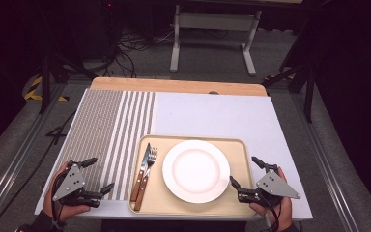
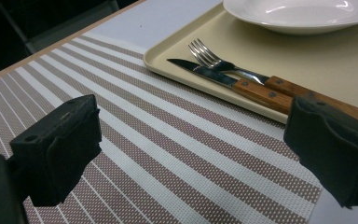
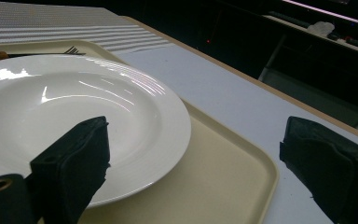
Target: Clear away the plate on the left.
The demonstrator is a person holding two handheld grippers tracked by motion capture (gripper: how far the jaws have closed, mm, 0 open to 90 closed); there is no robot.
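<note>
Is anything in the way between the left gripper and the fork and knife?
Nothing visible. The open left gripper sits over the striped placemat; the knife and fork lie just beyond, inside the tray, whose low rim is all it must cross.

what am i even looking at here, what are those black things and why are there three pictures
A person sits at a table and holds a hand-held claw tool in each hand; there is no robot arm. In the high view, taken from above, the left claw is at the bottom left and the right claw at the bottom right. Both are open and hold nothing.

The other two pictures come from small cameras riding on the claws, so the black blocks at the bottom of each are that claw's own jaws.

On the table lies a striped placemat and beside it a beige tray. The tray holds a white plate, and to the plate's left a knife and a fork with wooden handles.

The left claw hovers over the placemat, the right one at the tray's right edge near the plate.
</note>
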